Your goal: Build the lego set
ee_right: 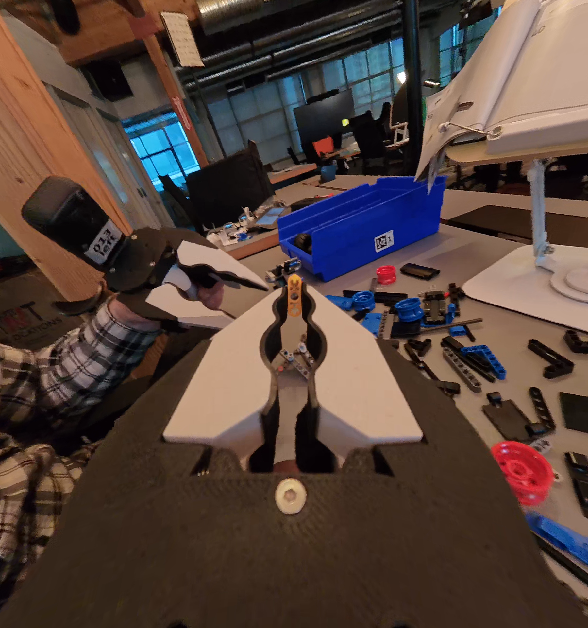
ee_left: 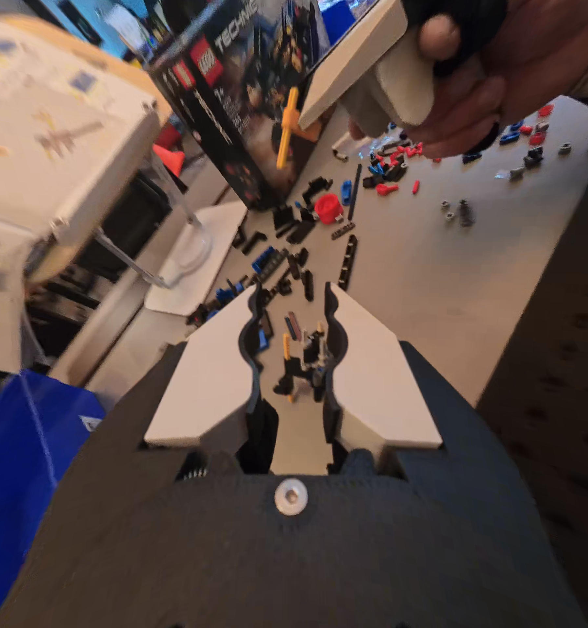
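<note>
Right tool (ee_right: 295,289) clenched on an orange beam (ee_right: 294,296) at its tips, long axis pointing up-frame, left tool (ee_left: 290,295) released and empty over a small half-built assembly (ee_left: 304,360) on the grey surface (ee_left: 421,272), lower centre of frame, nearer the left tool.
</note>
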A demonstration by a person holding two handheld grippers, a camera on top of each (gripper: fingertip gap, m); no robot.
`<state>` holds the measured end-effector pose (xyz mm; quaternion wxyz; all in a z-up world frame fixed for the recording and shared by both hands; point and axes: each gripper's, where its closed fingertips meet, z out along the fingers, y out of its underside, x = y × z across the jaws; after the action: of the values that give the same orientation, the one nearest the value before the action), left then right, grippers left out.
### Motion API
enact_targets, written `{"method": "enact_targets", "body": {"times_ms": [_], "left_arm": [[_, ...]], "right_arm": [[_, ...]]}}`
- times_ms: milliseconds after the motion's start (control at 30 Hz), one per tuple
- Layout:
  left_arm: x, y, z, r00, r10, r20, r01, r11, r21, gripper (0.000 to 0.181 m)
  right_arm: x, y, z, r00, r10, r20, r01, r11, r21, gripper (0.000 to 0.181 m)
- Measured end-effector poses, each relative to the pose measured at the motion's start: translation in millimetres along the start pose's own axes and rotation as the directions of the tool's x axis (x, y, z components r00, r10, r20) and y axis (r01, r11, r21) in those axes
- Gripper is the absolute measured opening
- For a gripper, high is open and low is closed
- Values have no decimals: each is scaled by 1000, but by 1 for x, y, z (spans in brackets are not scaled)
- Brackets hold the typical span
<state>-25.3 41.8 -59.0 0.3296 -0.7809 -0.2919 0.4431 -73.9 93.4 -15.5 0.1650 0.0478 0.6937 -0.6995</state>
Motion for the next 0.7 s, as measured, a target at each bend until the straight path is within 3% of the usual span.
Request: {"method": "enact_targets", "body": {"times_ms": [233,333,500,700], "left_arm": [[-6,-40,24,980,150,129,-161,984,82,32],[-10,-48,30,964,197,178,-216,972,94,23],[-2,-47,34,926,335,176,-351,934,66,3],[-11,-41,19,959,276,71,-281,956,78,2]], "right_arm": [[-12,2,3,994,62,91,-63,998,-1,5],[-16,6,5,991,74,113,-72,997,-23,5],[-22,12,9,986,93,136,-87,995,-48,5],[-30,17,17,985,84,152,-75,995,-63,8]]}}
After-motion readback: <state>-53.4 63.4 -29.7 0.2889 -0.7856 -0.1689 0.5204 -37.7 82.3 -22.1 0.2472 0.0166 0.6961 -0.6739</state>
